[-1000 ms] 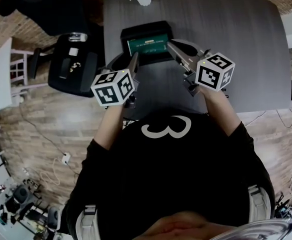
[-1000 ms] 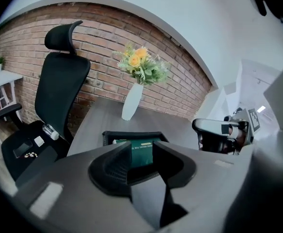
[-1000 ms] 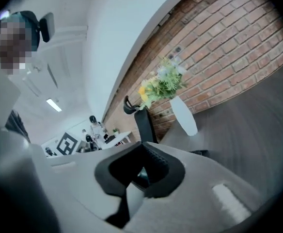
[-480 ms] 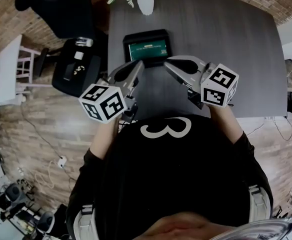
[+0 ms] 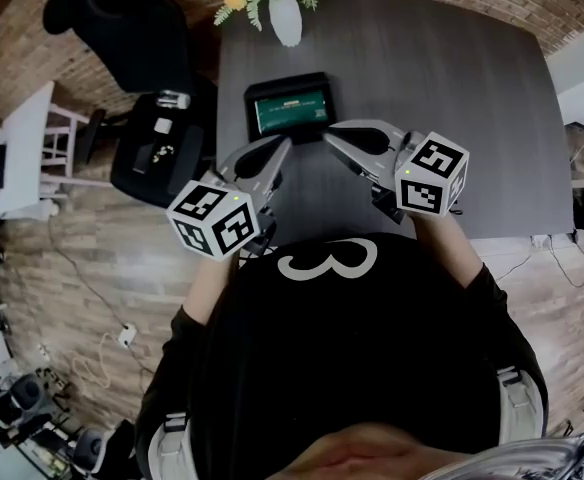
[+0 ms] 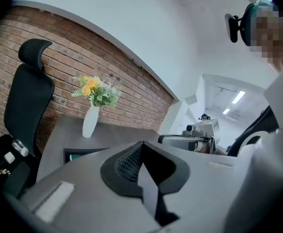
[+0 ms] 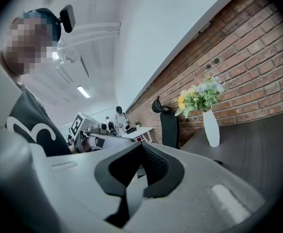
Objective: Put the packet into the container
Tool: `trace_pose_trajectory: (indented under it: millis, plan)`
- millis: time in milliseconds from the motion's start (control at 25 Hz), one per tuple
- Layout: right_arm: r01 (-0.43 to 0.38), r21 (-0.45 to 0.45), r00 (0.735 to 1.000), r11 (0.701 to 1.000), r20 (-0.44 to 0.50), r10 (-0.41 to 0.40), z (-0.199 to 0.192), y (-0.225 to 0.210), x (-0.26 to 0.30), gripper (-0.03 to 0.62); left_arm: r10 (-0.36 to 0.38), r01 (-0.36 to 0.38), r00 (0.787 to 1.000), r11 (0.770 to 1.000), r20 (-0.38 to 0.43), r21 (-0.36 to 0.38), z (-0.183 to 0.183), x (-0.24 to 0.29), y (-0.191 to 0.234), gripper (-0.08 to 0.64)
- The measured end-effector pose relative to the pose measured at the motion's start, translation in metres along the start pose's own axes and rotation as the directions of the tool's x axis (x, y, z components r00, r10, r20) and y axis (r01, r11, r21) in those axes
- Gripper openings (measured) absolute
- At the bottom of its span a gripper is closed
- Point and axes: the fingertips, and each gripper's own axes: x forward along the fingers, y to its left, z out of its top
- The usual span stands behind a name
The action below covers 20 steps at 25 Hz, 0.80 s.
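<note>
The green packet (image 5: 292, 115) lies inside the black container (image 5: 255, 96) on the tabletop (image 5: 442, 78). It is just beyond the tips of the left tongs (image 5: 275, 151) and the right tongs (image 5: 335, 139) and between them. Both tongs are fully closed and hold nothing.

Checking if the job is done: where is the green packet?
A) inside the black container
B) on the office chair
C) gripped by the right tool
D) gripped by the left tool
A: the green packet lies inside the black container; the left tool and right tool are shut on nothing.
</note>
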Motion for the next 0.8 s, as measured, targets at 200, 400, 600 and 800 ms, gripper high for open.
trace_pose_trajectory:
  millis: [200,400,600,800]
  plan:
    - [0.001,0.003,1.0,1.0,-0.003,-0.001,-0.003,0.002,-0.002,0.0,0.0,0.0,1.0,1.0,-0.004,0.002,-0.001,0.001,-0.005,0.011]
    - [0.0,0.016,1.0,1.0,0.005,-0.001,-0.002,0.0,-0.003,0.0,0.009,-0.009,1.0,1.0,-0.009,-0.002,-0.004,0.002,-0.004,0.011]
    - [-0.005,0.031,1.0,0.999,0.003,0.005,-0.005,-0.004,-0.002,0.0,0.019,-0.019,1.0,1.0,-0.021,-0.007,-0.006,0.004,-0.001,0.011]
    - [-0.003,0.027,1.0,1.0,0.003,0.003,-0.007,-0.014,0.001,0.0,0.028,-0.028,0.999,1.0,-0.031,-0.007,-0.009,0.012,0.006,0.011]
